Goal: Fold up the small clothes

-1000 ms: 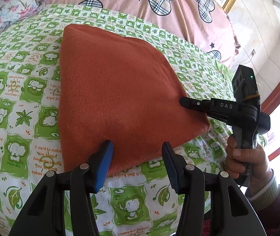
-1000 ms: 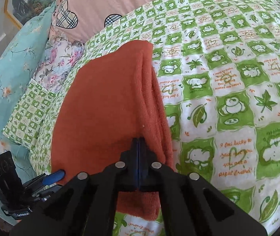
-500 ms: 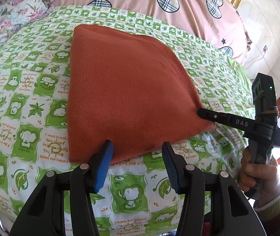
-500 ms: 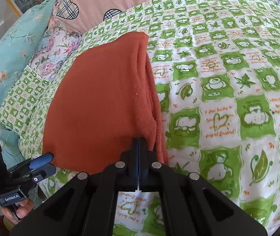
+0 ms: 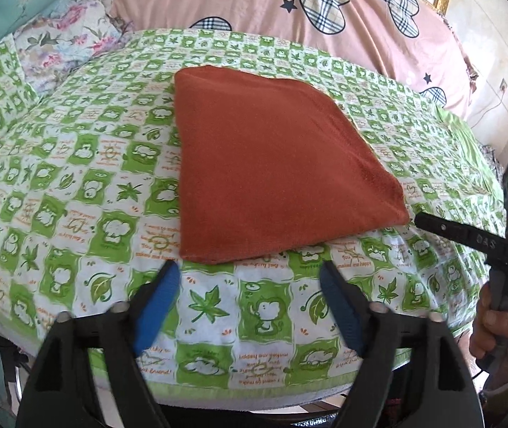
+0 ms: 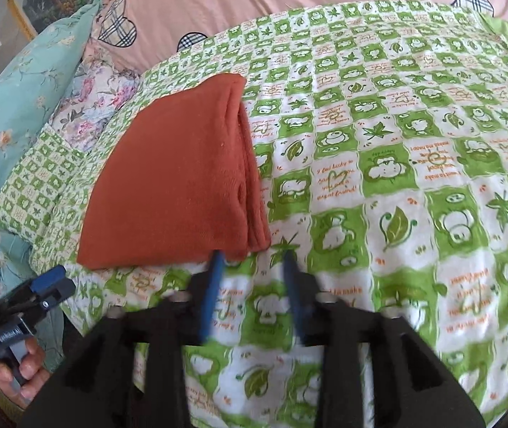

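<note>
A rust-orange knitted garment (image 5: 275, 178) lies folded flat into a rough rectangle on a green-and-white checked bedspread (image 5: 75, 185), its stacked layered edges showing along the right side in the right wrist view (image 6: 250, 178). The bedspread's squares carry cartoon animals, leaves and orange script, some of it upside down; "I want to make you happy" and "good luck to you" can partly be read.

The left gripper (image 5: 250, 278) hovers just short of the garment's near edge, its blue-padded fingers (image 5: 157, 303) spread wide and holding nothing. The right gripper (image 6: 252, 260) sits at the garment's near right corner, fingers parted and also empty; in the left wrist view its side bears the letters "DAS" (image 5: 486, 240). A hand (image 5: 500, 335) grips its handle. A label on the left gripper's body is too blurred to read.

Behind the bedspread lie a pink cover with plaid hearts (image 5: 289, 3) and floral pillows (image 6: 14, 107).
</note>
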